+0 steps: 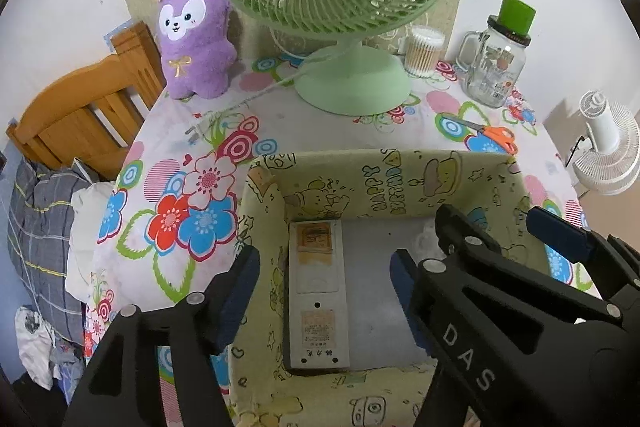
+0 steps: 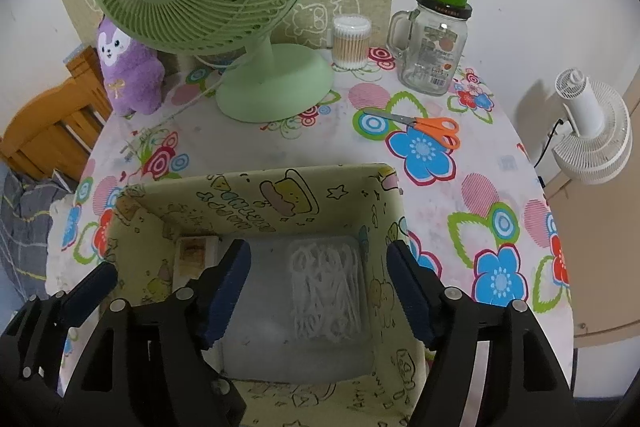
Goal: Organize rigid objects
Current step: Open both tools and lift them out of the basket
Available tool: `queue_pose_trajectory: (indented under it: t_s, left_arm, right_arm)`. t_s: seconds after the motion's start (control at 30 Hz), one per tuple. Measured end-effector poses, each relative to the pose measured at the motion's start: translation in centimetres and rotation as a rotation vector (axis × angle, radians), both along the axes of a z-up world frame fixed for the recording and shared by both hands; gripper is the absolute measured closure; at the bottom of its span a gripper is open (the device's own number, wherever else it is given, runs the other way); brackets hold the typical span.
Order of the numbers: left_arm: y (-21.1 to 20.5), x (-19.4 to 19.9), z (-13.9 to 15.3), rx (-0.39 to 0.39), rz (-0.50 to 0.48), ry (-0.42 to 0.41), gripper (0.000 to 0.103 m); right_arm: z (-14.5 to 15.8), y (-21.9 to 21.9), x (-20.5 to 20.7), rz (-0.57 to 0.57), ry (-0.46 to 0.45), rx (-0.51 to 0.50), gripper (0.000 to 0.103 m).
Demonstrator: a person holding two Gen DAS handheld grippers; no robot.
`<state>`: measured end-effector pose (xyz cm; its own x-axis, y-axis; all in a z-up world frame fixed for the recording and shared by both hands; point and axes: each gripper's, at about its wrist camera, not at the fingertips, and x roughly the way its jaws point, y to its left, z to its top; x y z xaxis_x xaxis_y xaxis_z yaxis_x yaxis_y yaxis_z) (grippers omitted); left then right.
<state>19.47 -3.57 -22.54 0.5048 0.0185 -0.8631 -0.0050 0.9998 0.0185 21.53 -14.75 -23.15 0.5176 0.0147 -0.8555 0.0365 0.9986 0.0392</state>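
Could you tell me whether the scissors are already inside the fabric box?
No, the scissors lie on the tablecloth beyond the box, which holds only a remote and a clear packet.

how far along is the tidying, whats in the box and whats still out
Done: a white remote and a clear pack of white picks lie in the yellow box. In hand: nothing; the left gripper and right gripper hover over it, jaws open. Left: orange scissors, cotton swab tub and glass jar on the table.
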Motion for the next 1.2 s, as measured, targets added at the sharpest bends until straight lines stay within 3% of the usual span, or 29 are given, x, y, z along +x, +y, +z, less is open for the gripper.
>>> queue_pose_trajectory:
  t_s: [0.5,1.2]
  left_arm:
    - [-0.1,-2.8,3.6,-0.011,-0.004,-0.065,0.022]
    - [-0.7,-7.4,7.0,-0.005,-0.023,-0.122,0.007]
  right_arm:
    - [3.8,-0.2,-3.0,-0.002,-0.068,0.007,0.019]
    - [7.6,-0.7,-8.2,0.002,-0.124,-0.029,0.016]
